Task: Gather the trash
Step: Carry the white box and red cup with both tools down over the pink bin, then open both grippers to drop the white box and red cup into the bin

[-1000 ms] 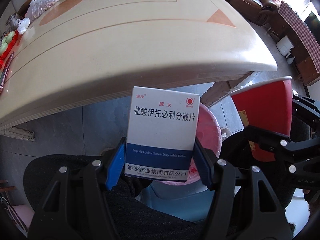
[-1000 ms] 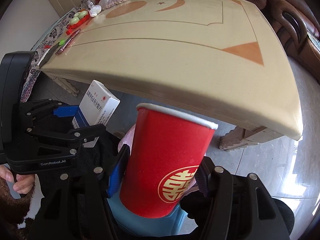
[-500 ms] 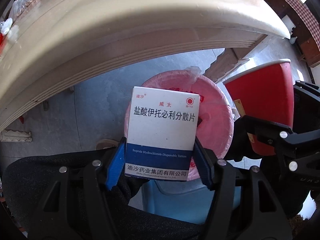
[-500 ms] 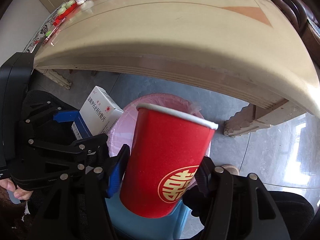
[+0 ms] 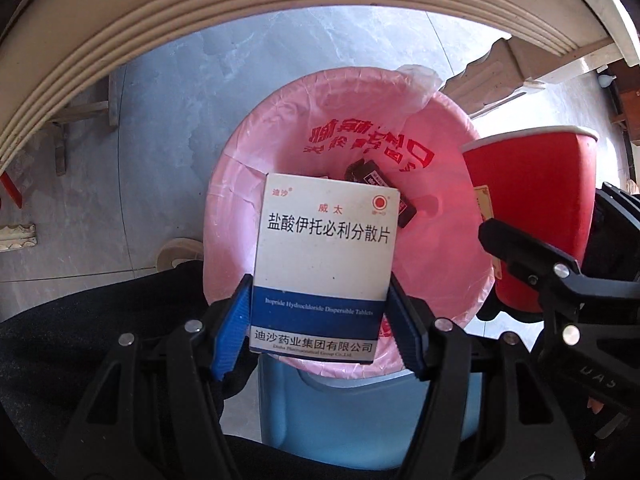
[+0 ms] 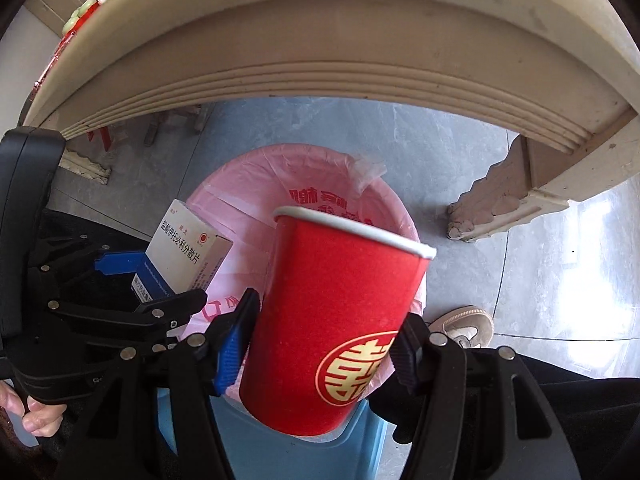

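My left gripper (image 5: pixel 320 328) is shut on a white and blue medicine box (image 5: pixel 326 256) and holds it over the near rim of a blue bin with a pink liner (image 5: pixel 248 152). My right gripper (image 6: pixel 320 348) is shut on a red paper cup (image 6: pixel 336 320) with a gold emblem, also held over the bin's liner (image 6: pixel 240 184). The cup shows at the right in the left wrist view (image 5: pixel 532 200). The box shows at the left in the right wrist view (image 6: pixel 188 248). Dark trash (image 5: pixel 376 176) lies inside the bin.
The cream table edge (image 5: pixel 160 24) arches above the bin in both views. A carved table leg (image 6: pixel 504 196) stands to the right on the grey tiled floor. A shoe (image 6: pixel 464 324) is beside the bin. The person's dark-clothed legs fill the bottom corners.
Both grippers have dropped below the table edge and moved over the bin, each still holding its object. The bin's opening now fills the middle of both views.
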`<state>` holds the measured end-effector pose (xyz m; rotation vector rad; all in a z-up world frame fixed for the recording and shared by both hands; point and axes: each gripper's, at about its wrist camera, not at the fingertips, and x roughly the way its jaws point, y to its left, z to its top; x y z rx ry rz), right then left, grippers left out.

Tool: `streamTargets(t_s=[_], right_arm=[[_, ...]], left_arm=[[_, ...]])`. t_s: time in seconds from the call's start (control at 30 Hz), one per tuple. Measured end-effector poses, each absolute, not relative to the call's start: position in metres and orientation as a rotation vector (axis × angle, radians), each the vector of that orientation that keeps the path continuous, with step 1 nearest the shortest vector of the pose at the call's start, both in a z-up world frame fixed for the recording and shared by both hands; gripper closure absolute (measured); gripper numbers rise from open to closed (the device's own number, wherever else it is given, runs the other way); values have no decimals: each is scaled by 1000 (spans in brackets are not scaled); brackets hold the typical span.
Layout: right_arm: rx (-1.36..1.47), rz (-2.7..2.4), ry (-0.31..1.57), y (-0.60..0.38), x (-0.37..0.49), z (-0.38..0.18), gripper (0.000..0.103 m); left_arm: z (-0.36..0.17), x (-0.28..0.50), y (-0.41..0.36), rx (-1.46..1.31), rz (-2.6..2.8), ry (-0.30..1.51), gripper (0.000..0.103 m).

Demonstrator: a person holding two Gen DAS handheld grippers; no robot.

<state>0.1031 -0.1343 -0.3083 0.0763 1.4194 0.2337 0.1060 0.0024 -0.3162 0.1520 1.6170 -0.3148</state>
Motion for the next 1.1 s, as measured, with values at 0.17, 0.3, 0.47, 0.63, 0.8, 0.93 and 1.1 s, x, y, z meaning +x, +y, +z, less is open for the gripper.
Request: streamTargets(t_s=[0.17, 0.3, 0.47, 0.63, 0.8, 0.93, 1.1], right_arm=[[101, 218, 1460, -138, 114, -331, 44], [95, 210, 1497, -136, 117, -348, 44], [93, 211, 1541, -136, 118, -365, 44], [104, 210, 1567, -137, 119, -377, 44], [102, 217, 1585, -135, 120, -385, 44], [114, 223, 1600, -137, 121, -391, 43], [130, 217, 1603, -141, 124, -394, 43]], left_arm=[[-343, 117, 8, 120, -292, 1686, 40], [-361, 121, 7, 108, -279, 1740, 40], [-375, 125, 5, 69, -271, 1796, 40], [-383, 128, 5, 56, -255, 1818, 40], [-393, 129, 3, 84, -249, 1853, 40], [-396, 129, 0, 124, -234, 1859, 38], [-395, 131, 3, 110, -225, 1868, 32]])
